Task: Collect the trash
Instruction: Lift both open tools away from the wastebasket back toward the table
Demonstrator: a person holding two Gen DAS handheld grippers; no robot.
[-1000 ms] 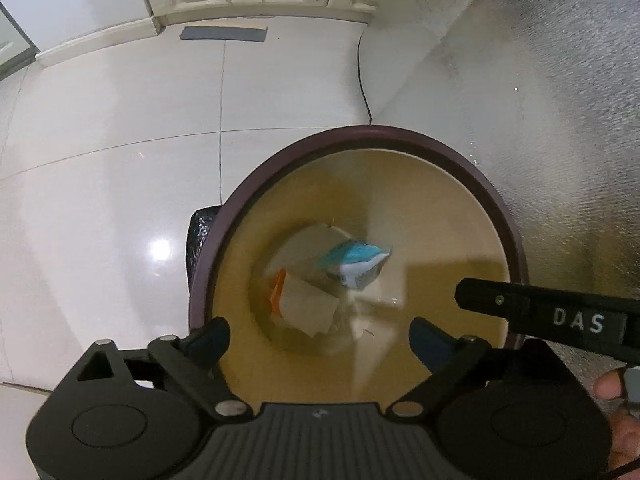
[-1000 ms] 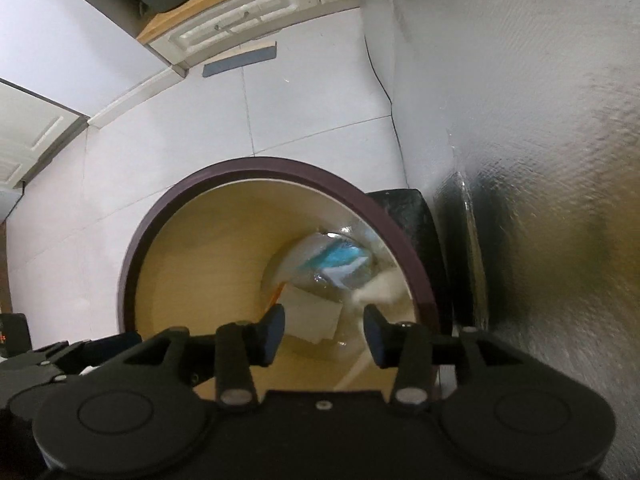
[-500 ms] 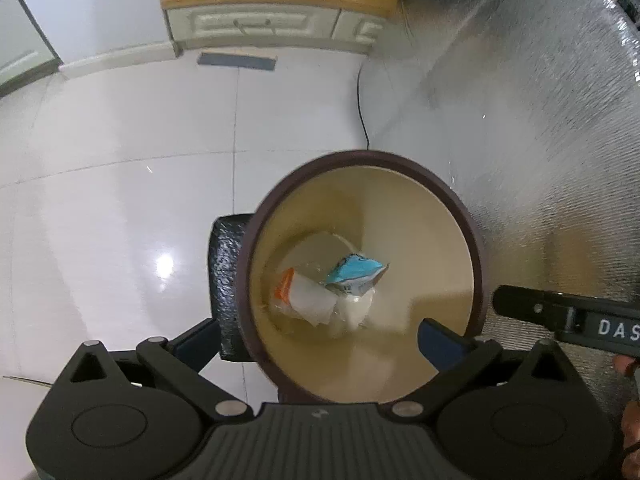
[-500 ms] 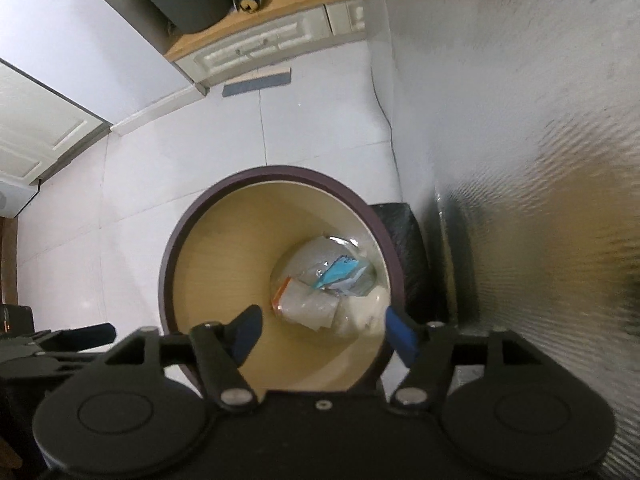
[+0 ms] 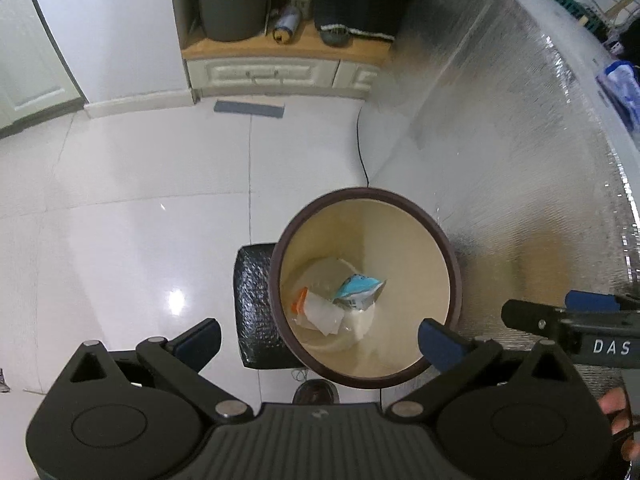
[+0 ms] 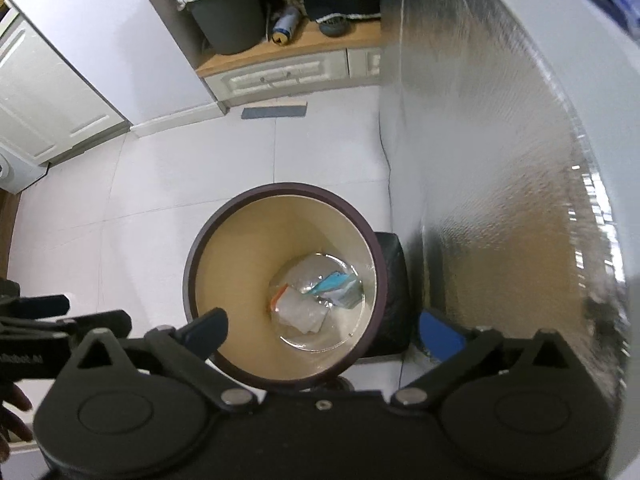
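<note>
Bin sits on the floor, tight vs the foil-covered wall at its 3 o'clock, mouth up so drops fall straight in. Trash lies at the bottom: blue-white wrapper, clear plastic, orange scrap. Left hand-held gripper spread fully wide w/ nothing between its jaws. Right hand-held gripper jaws opening, also empty; load probably just released. Both hang above the rim, pointing steeply down, approx at its 6 o'clock edge.
</note>
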